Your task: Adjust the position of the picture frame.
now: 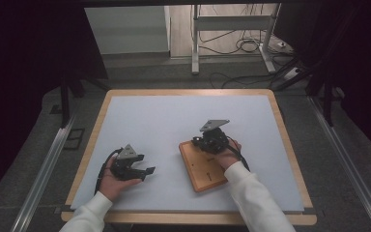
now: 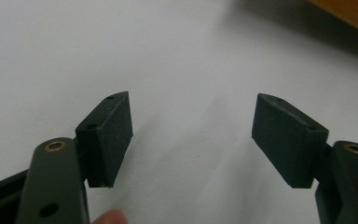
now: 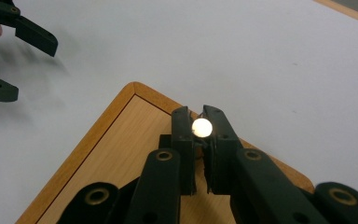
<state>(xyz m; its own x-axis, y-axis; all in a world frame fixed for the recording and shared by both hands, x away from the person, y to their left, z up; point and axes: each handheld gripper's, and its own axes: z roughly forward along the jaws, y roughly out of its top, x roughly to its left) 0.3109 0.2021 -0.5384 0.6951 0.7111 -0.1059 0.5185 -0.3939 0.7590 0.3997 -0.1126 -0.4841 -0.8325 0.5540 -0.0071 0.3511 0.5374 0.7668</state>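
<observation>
Small white ball carried above the wooden board's far corner.
The right gripper pinched the ball between narrow jaws; the left gripper rested wide open, empty, left of the board. Next: a steady, level transfer.

Smooth wooden board, glossy white ball

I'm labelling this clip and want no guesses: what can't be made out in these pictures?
- White ball: glare washes out its surface in the right gripper view; too small to find in the high view, under the right tongs.
- Wooden board: dark marks too small to read in the high view; near corner covered by the sleeve.
- Left tongs: board blurred and cut by the top edge in the left gripper view.
</observation>
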